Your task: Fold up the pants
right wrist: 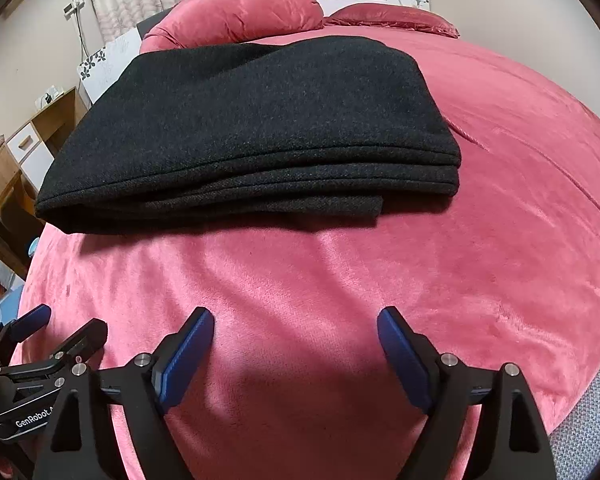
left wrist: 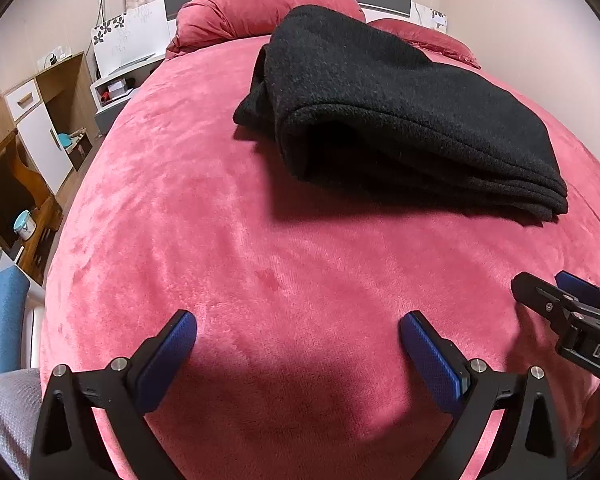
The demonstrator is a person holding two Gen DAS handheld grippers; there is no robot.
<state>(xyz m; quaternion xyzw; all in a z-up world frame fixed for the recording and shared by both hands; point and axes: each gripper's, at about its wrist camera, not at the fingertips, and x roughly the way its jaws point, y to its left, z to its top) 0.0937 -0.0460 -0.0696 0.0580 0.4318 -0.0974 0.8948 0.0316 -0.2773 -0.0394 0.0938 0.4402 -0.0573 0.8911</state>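
while both the left gripper (left wrist: 298, 330) and right gripper (right wrist: 296, 326) gape empty, the folded pants (right wrist: 244, 128) lie crosswise on the bed (right wrist: 500, 240).

The pants (right wrist: 240, 128) are made of a thick, matt black woven cloth with a coarse, slightly fuzzy surface; stacked folded edges are shown as ribbed layers. The bed (left wrist: 260, 272) is covered in a pink plush fabric with a soft sheen and a brushed nap. The pillow (left wrist: 256, 8) is cased in a smoother, satin-like red cloth. On the left gripper (left wrist: 298, 330) and right gripper (right wrist: 296, 326), matt black plastic frames, polished metal pins and blue pads with a fine textured grid are fitted. The cabinet (left wrist: 56, 84) is finished in wood grain with white panels.
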